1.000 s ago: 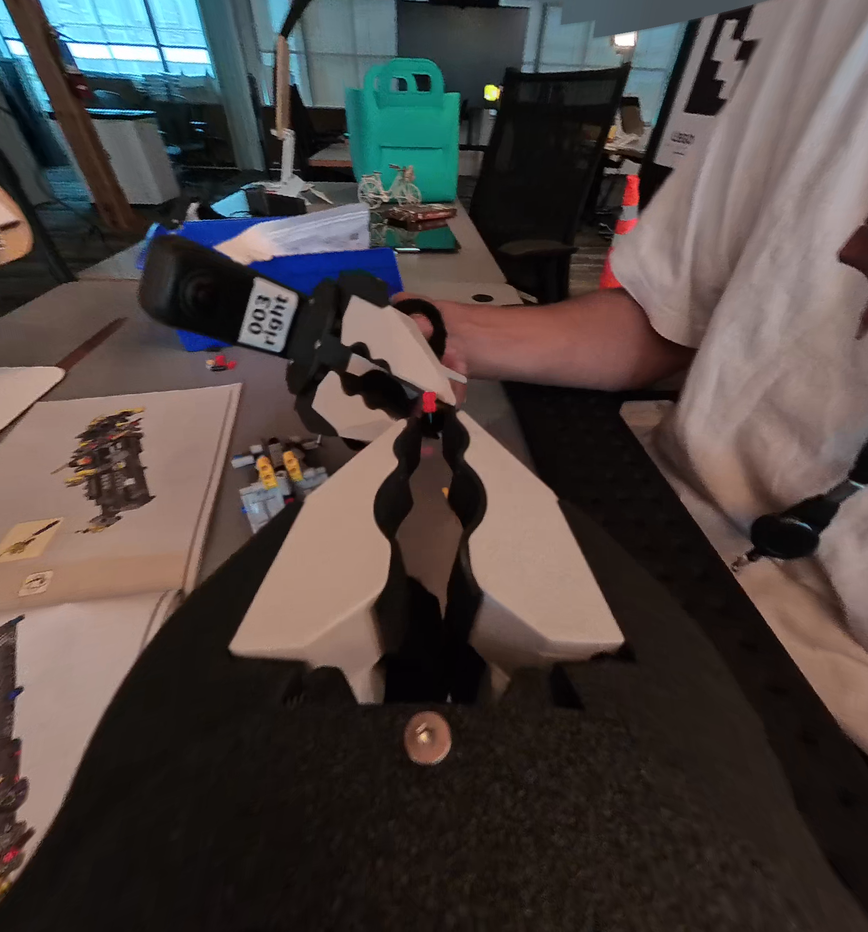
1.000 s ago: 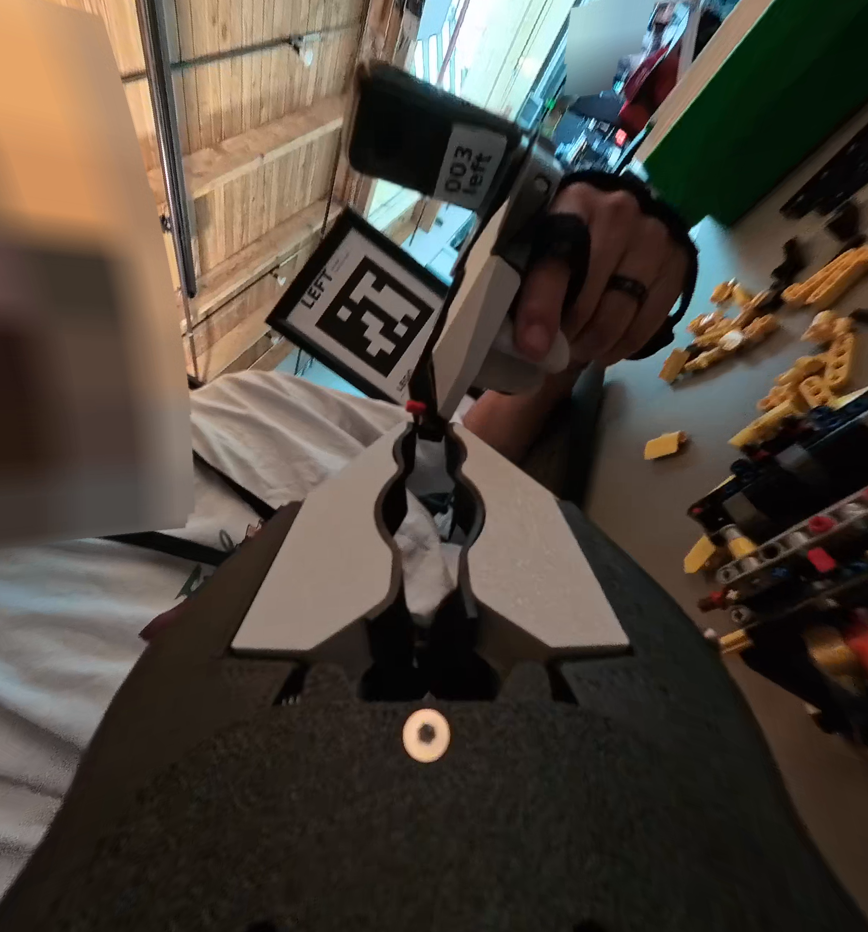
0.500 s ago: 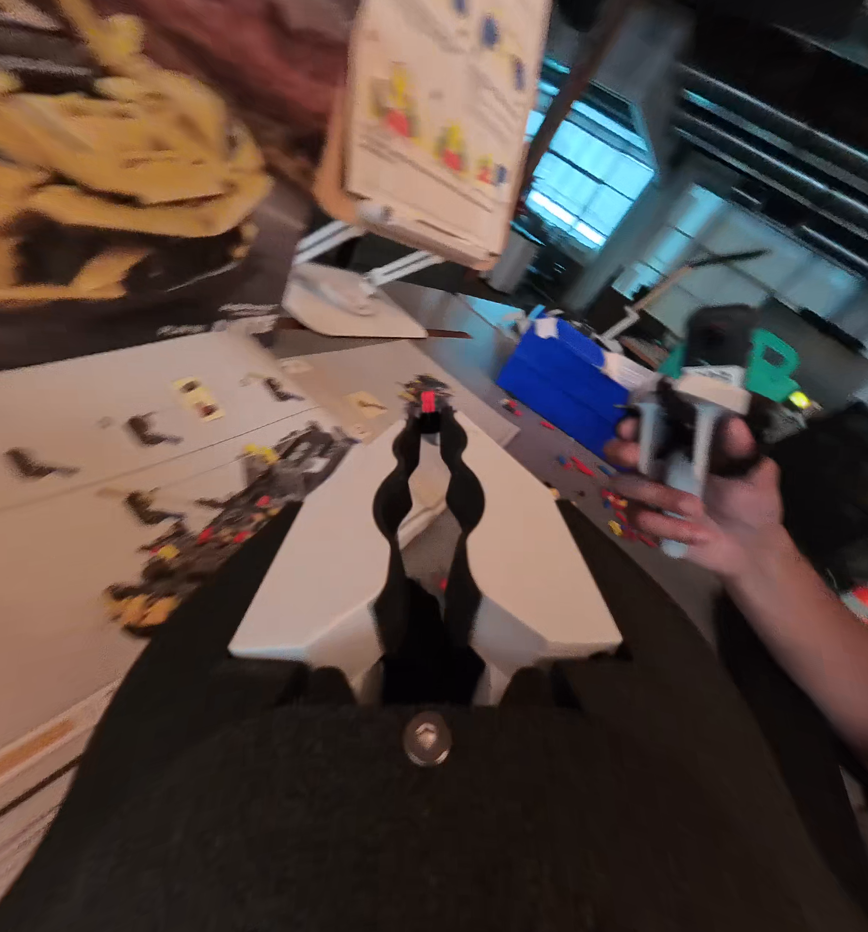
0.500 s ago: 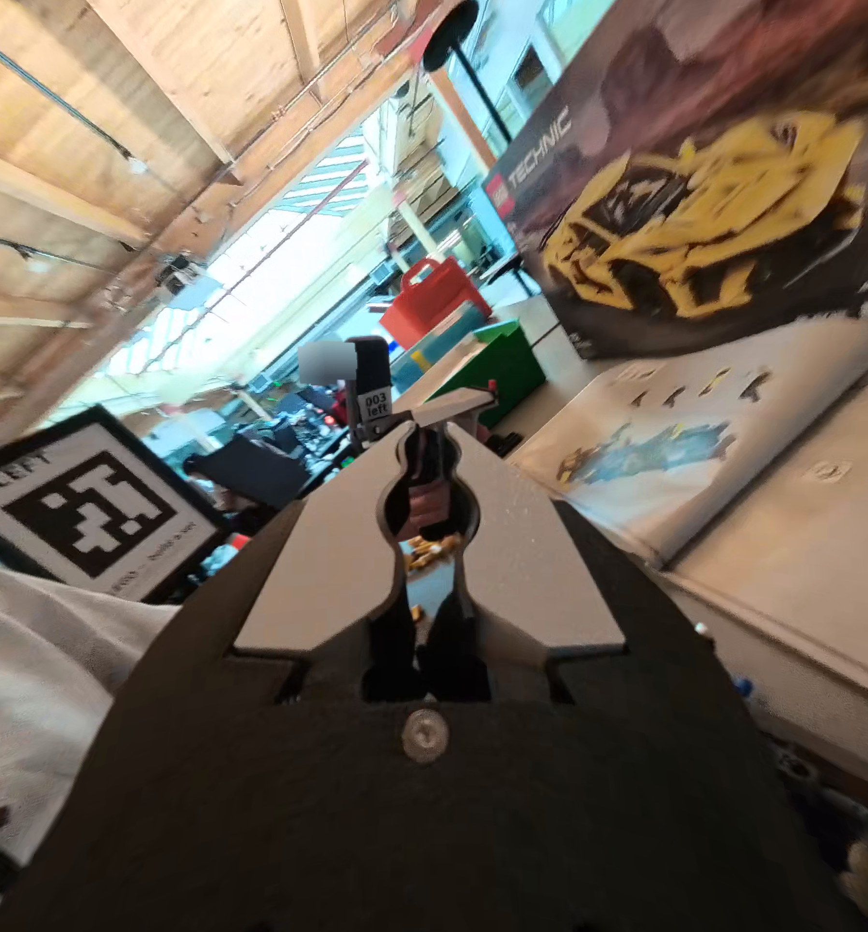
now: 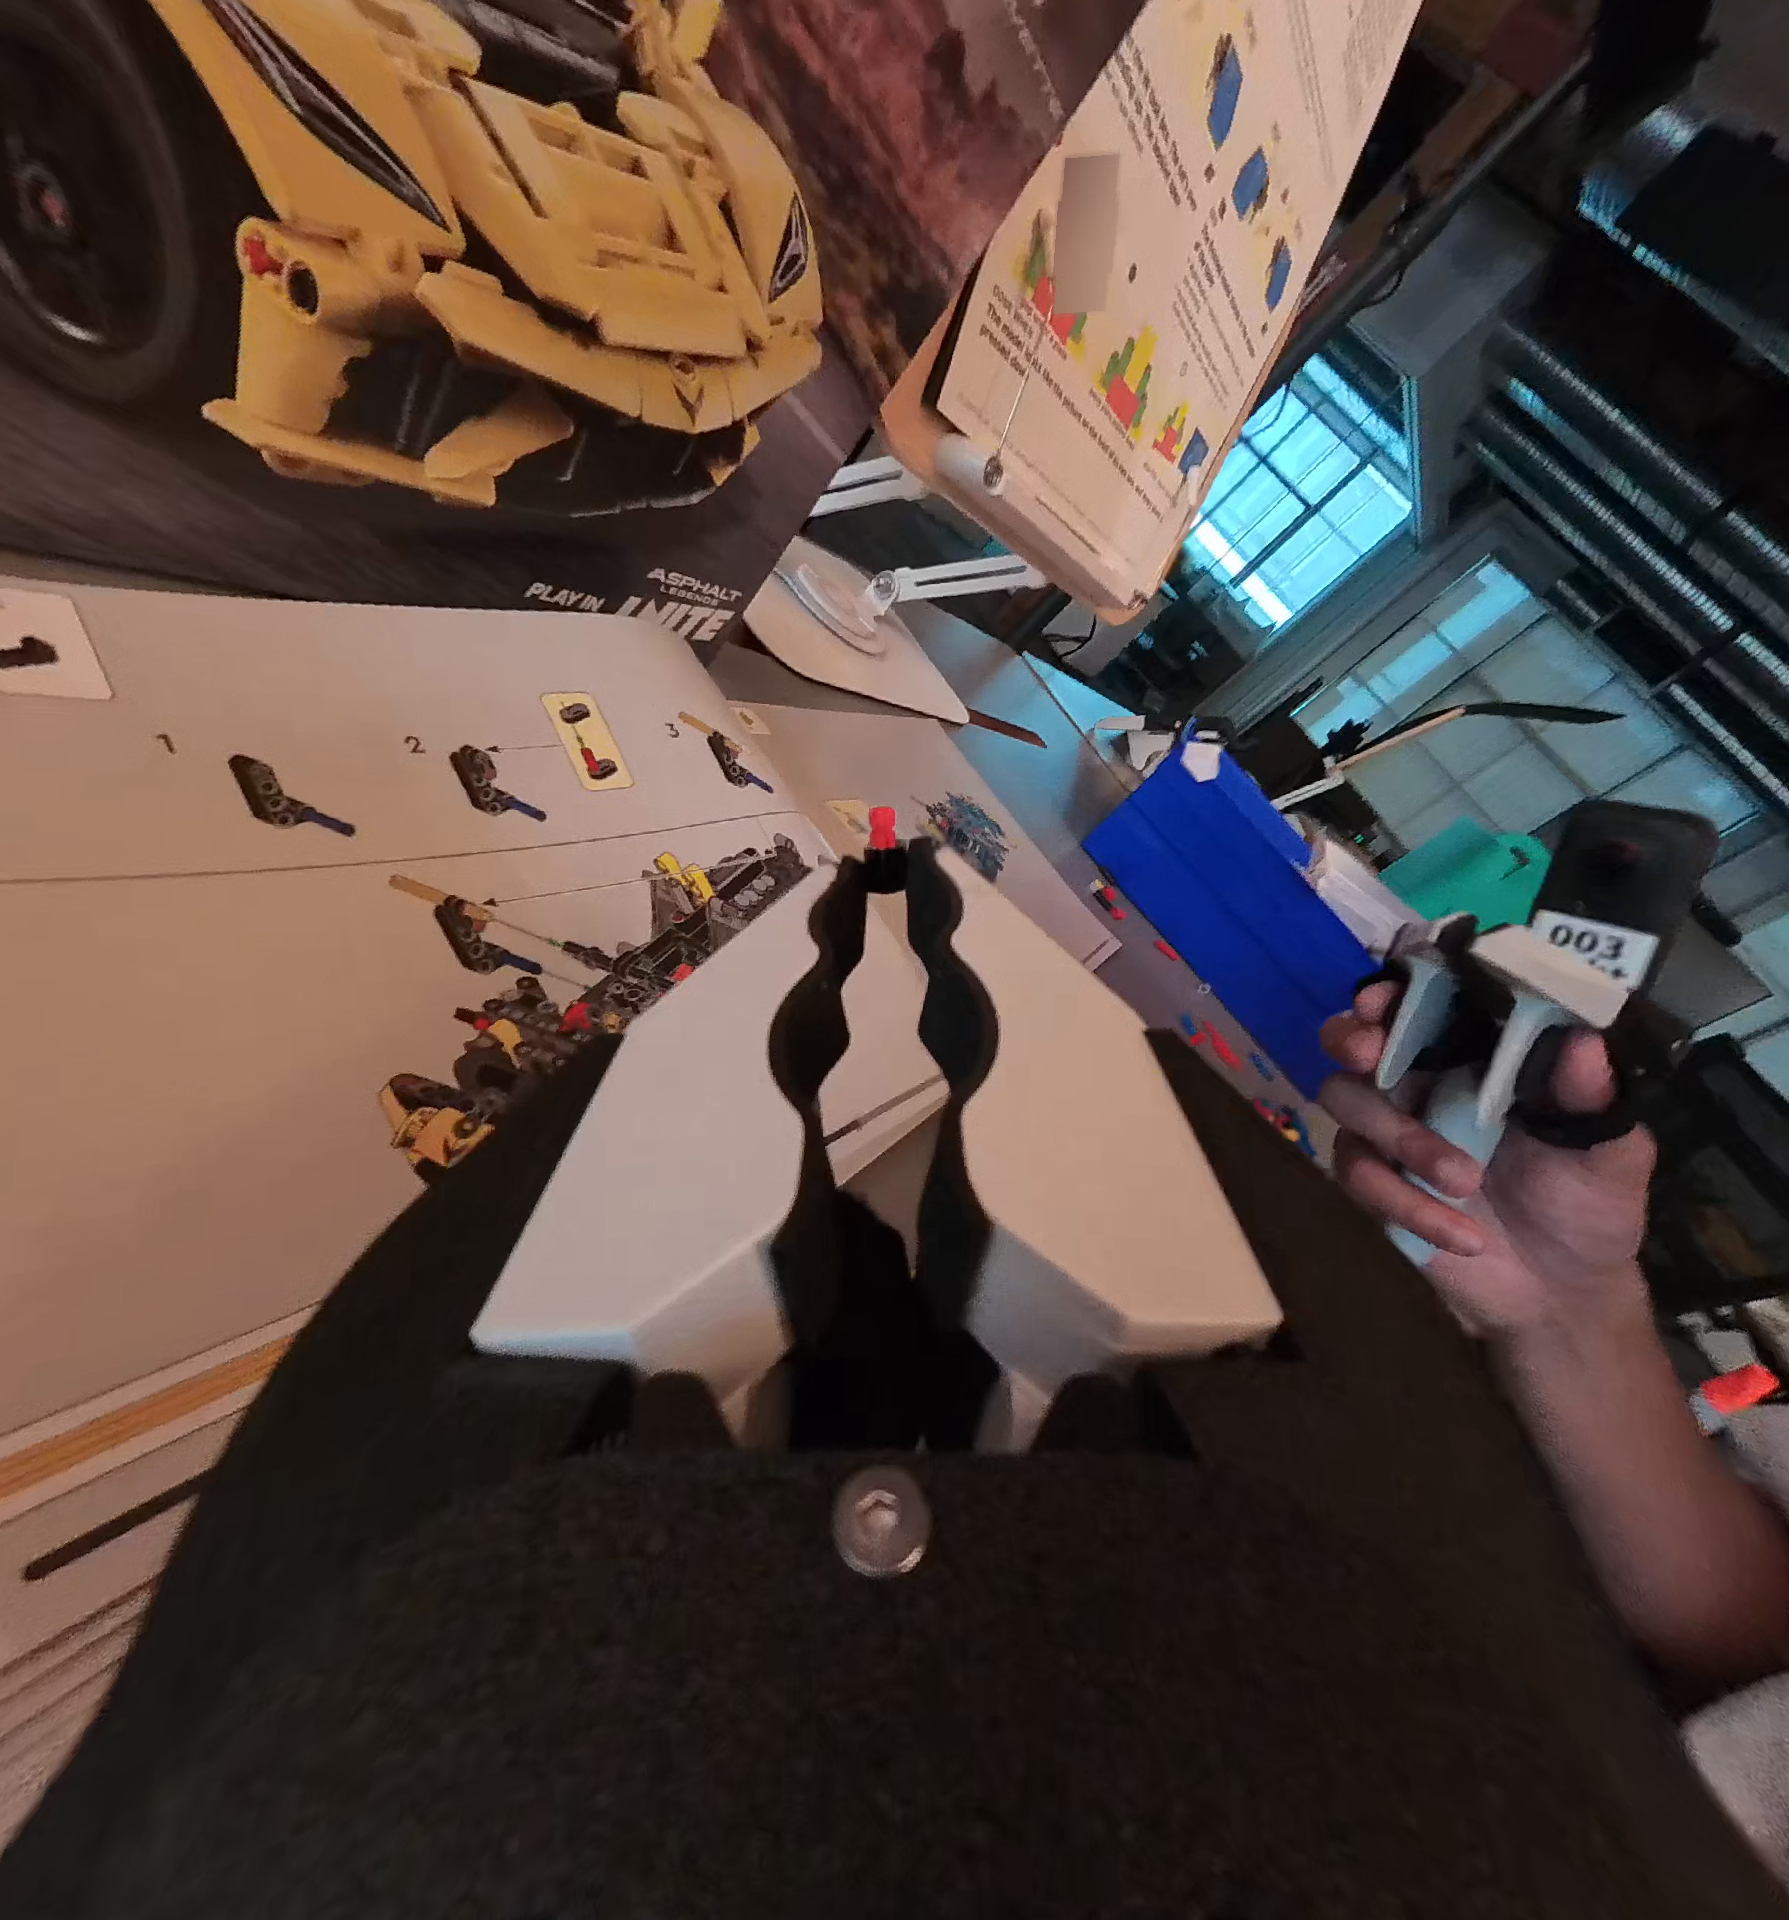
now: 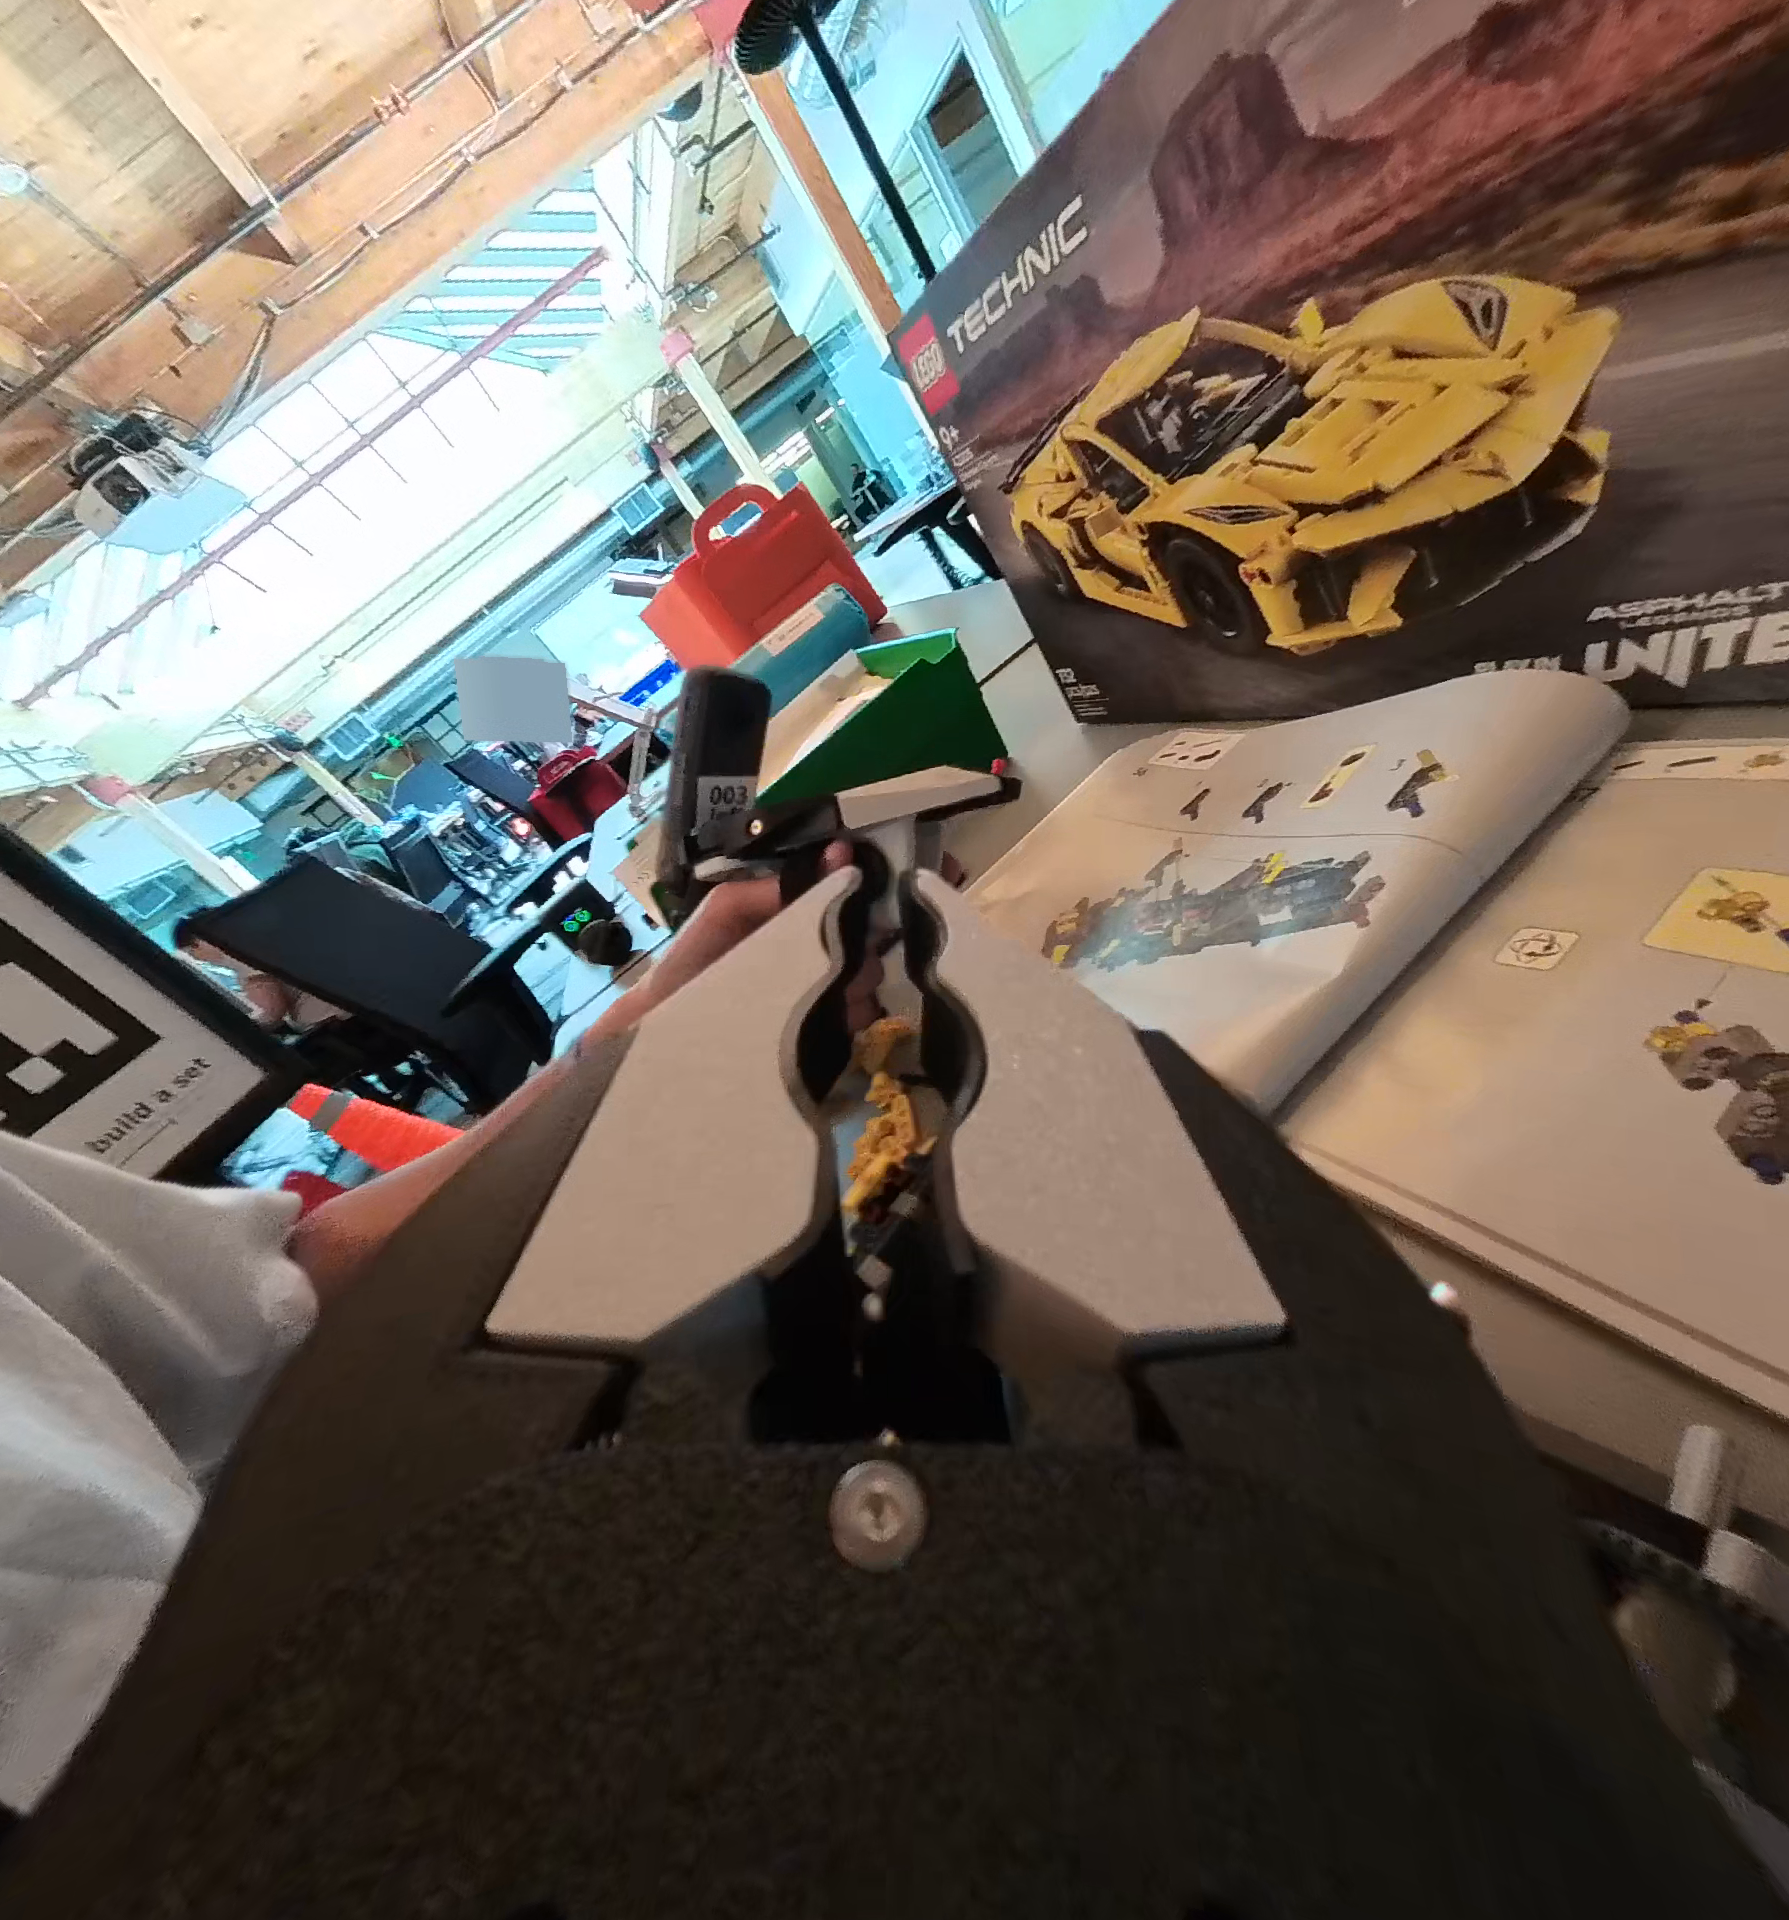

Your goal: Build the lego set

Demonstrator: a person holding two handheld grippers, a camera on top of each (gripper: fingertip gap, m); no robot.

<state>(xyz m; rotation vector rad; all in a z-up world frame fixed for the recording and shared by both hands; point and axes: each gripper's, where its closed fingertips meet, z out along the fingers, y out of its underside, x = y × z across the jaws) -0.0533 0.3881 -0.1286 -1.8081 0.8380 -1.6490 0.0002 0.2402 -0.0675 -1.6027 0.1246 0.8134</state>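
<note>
My left gripper (image 5: 883,864) is shut on a small red and black pin (image 5: 881,831) and holds it in the air above the open instruction booklet (image 5: 298,935). It also shows in the right wrist view (image 6: 999,790), held by a hand, with the red pin (image 6: 996,767) at its tip. My right gripper (image 6: 882,883) has its jaws nearly together, and I see nothing between them. In the left wrist view it is off to the right (image 5: 1461,1039), held in a hand. Loose yellow pieces (image 6: 885,1132) lie on the table behind its fingers.
The set's box with a yellow car (image 6: 1389,364) stands behind the booklet (image 6: 1389,914). A blue bin (image 5: 1222,925) and small loose pieces (image 5: 1217,1049) are on the right. A green bin (image 6: 900,727) and a red bag (image 6: 765,571) are farther back. A clipboard (image 5: 1108,291) hangs above. My hands' fingertips stand some 15 cm from each other.
One second ago the two grippers met tip to tip at the red pin. They have since parted and both swung toward the booklet and box. The left still holds the pin.
</note>
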